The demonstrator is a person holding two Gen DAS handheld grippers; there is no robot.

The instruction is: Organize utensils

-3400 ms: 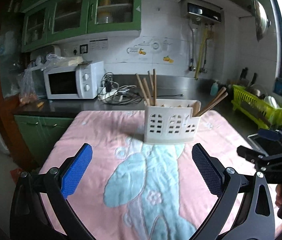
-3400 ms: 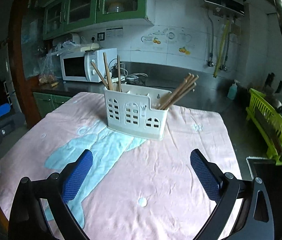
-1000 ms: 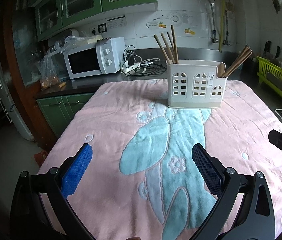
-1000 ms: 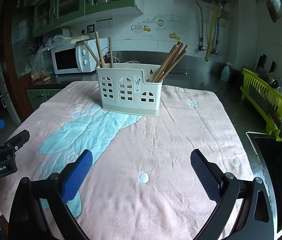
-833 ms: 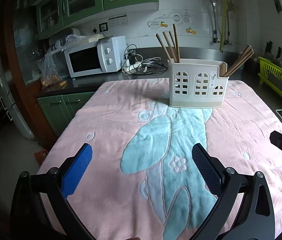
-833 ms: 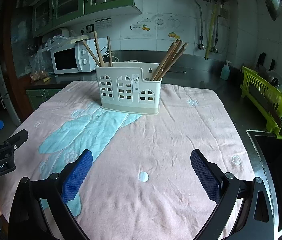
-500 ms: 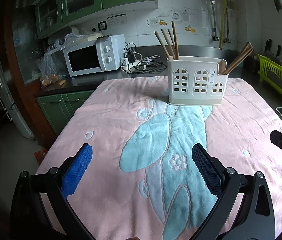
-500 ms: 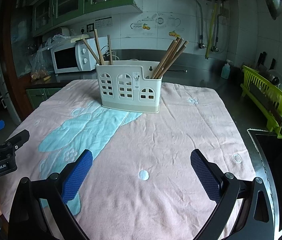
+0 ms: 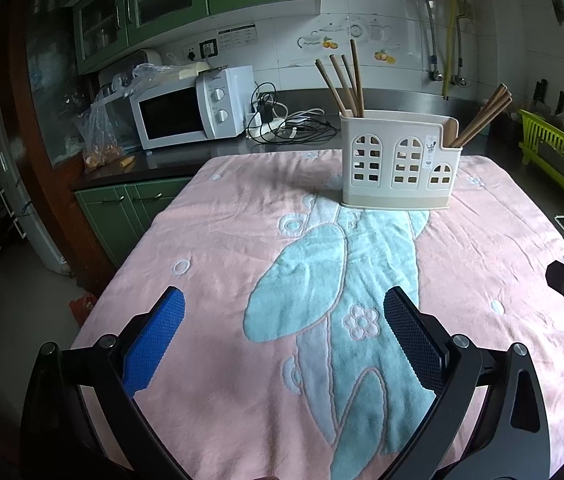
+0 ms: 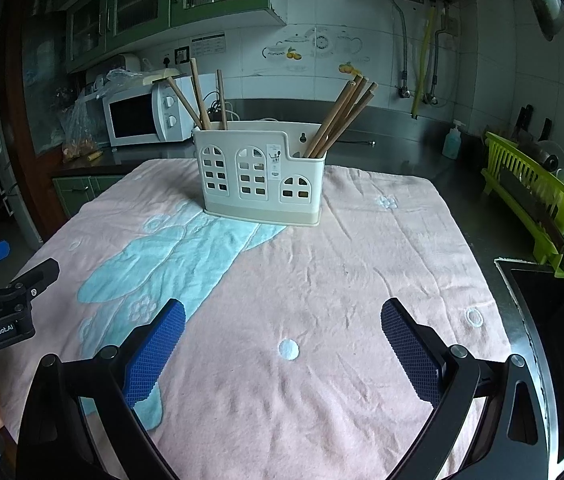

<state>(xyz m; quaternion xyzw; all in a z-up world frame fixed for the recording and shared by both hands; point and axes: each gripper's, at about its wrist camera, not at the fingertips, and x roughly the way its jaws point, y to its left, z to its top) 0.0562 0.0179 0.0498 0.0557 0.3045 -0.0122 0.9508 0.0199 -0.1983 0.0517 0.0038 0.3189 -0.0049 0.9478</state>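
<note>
A cream utensil holder [image 9: 400, 160] [image 10: 260, 174] with arched cut-outs stands at the far end of the table on a pink and light-blue towel [image 9: 322, 280] [image 10: 302, 280]. Wooden chopsticks stand in its left compartment [image 9: 344, 80] [image 10: 198, 96], and more lean out of its right compartment [image 9: 484, 118] [image 10: 342, 114]. My left gripper [image 9: 282, 330] is open and empty, low over the towel's near end. My right gripper [image 10: 282, 334] is open and empty, also over the near end. Each gripper shows at the edge of the other's view.
A white microwave [image 9: 190, 110] and cables [image 9: 294, 126] sit on the counter behind the table. A green dish rack [image 10: 542, 196] stands at the right beside a dark sink [image 10: 542, 300]. Green cabinets [image 9: 134, 204] are at the left below the counter.
Both grippers have drawn back from the holder since the oldest frames and stayed open and empty. In the last second there is only slight drift.
</note>
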